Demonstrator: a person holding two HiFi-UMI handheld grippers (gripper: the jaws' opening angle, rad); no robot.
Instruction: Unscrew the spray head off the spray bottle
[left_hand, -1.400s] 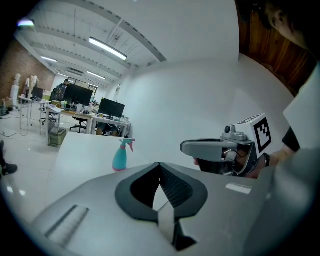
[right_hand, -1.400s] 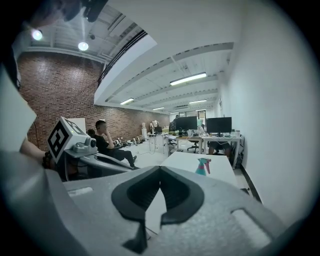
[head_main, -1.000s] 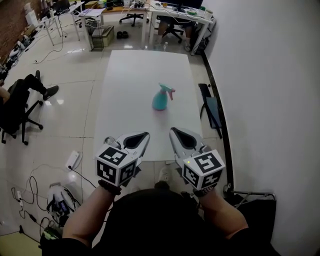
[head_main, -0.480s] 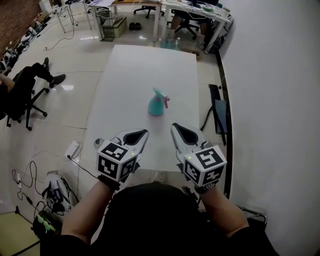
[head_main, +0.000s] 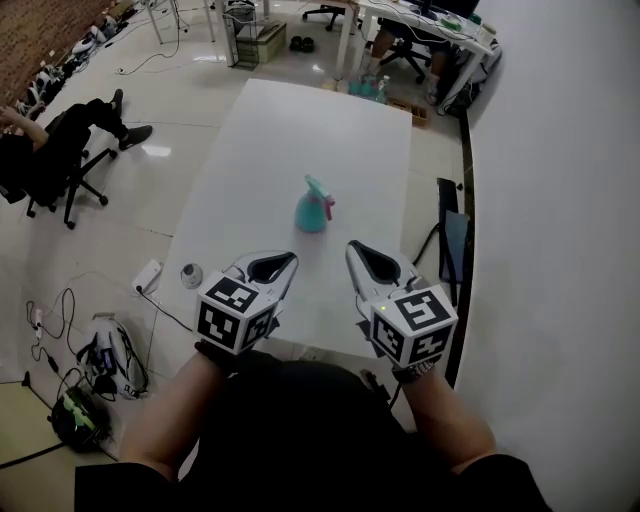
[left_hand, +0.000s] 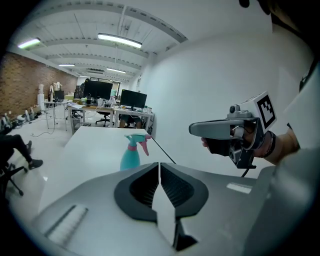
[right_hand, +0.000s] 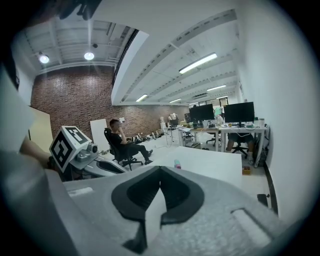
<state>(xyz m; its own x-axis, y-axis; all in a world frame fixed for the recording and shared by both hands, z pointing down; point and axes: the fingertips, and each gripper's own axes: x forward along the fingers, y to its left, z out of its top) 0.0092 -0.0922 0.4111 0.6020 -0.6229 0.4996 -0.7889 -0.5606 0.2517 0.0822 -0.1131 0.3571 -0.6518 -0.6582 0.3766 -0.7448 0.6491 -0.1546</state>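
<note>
While the left tongs (head_main: 288, 260) and right tongs (head_main: 354, 250) are pressed together, the teal spray bottle (head_main: 312, 210) stands mid-frame; contents unclear.

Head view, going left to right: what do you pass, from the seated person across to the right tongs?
Seated person → power strip on the floor → left tongs → spray bottle → right tongs.

light: bright, ceiling tubes (left_hand: 119, 40) | floor (head_main: 190, 110) glare | gripper views fisheye, dark corners
</note>
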